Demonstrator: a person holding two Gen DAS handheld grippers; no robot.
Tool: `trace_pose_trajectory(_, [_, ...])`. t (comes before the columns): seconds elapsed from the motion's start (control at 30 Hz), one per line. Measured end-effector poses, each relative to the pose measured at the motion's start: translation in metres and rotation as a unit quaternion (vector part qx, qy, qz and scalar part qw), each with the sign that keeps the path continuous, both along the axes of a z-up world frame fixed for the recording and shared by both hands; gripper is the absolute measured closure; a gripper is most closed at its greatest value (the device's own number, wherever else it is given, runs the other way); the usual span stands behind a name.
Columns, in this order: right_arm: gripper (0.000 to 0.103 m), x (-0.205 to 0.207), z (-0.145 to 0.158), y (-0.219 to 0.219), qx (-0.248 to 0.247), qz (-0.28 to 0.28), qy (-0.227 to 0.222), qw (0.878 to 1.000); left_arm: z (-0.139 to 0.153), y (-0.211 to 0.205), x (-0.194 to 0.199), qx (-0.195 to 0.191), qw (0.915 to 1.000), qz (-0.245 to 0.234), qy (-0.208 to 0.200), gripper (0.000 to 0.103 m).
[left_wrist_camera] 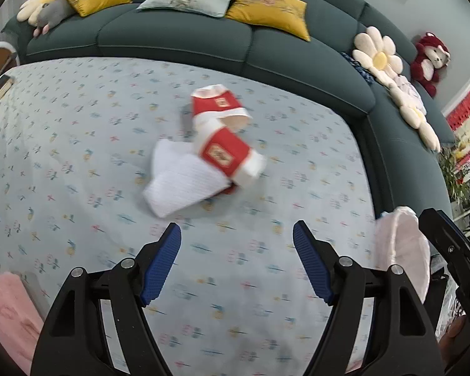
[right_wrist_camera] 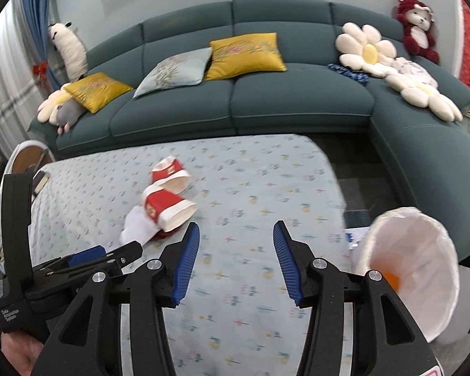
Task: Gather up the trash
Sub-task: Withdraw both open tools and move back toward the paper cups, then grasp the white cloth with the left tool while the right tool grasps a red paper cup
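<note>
Two red-and-white paper cups lie on their sides on the table, a far one [left_wrist_camera: 217, 103] [right_wrist_camera: 169, 172] and a near one [left_wrist_camera: 230, 156] [right_wrist_camera: 167, 208]. A crumpled white tissue [left_wrist_camera: 180, 180] [right_wrist_camera: 139, 227] lies against the near cup. My left gripper [left_wrist_camera: 236, 241] is open and empty, short of the tissue. My right gripper [right_wrist_camera: 236, 235] is open and empty over the table, right of the cups. The left gripper also shows in the right wrist view [right_wrist_camera: 109, 255]. A white-lined trash bin [right_wrist_camera: 413, 269] [left_wrist_camera: 402, 250] stands off the table's right edge with something orange inside.
The table wears a pale blue flowered cloth [left_wrist_camera: 78, 156] [right_wrist_camera: 266, 188]. A dark green corner sofa [left_wrist_camera: 188, 37] [right_wrist_camera: 297, 103] with cushions and plush toys runs behind and to the right. Something pink [left_wrist_camera: 12, 313] sits at the near left.
</note>
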State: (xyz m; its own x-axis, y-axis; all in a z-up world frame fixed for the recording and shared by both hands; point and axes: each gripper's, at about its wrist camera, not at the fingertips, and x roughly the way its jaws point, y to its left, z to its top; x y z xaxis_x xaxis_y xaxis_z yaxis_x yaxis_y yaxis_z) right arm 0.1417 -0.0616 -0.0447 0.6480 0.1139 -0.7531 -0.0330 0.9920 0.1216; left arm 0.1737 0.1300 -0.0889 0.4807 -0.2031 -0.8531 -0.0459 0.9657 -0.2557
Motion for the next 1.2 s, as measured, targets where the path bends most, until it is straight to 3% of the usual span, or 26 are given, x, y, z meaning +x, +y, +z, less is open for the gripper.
trace_pose_trajectory(0.2, [0.055, 0.024, -0.023, 0.034, 0.03, 0.03, 0.025, 0.999, -0.018, 0.033, 0.012, 0.01, 0.9999, -0.002, 0.007, 0.033])
trace_pose_trajectory(0.47, [0.055, 0.06, -0.056, 0.074, 0.041, 0.058, 0.06, 0.996, -0.042, 0.046, 0.037, 0.034, 0.9976, -0.06, 0.007, 0.033])
trace_pose_trajectory(0.7, [0.055, 0.088, -0.089, 0.096, 0.033, 0.075, 0.092, 0.992, -0.064, 0.045, 0.05, 0.03, 0.9942, -0.102, 0.014, 0.033])
trace_pose_trajectory(0.93, [0.056, 0.108, -0.115, 0.099, 0.055, 0.074, 0.125, 0.988, -0.078, 0.044, 0.059, 0.01, 0.9935, -0.112, 0.015, 0.034])
trace_pose_trajectory(1.03, [0.059, 0.113, -0.123, 0.098, 0.073, 0.071, 0.134, 0.986, -0.081, 0.041, 0.061, 0.002, 0.9927, -0.119, 0.017, 0.043])
trace_pose_trajectory(1.13, [0.072, 0.116, -0.128, 0.099, 0.078, 0.073, 0.14, 0.984, -0.084, 0.038, 0.063, -0.002, 0.9919, -0.125, 0.024, 0.055])
trace_pose_trajectory(1.2, [0.084, 0.116, -0.13, 0.101, 0.078, 0.077, 0.141, 0.984, -0.085, 0.037, 0.063, -0.006, 0.9916, -0.127, 0.027, 0.07])
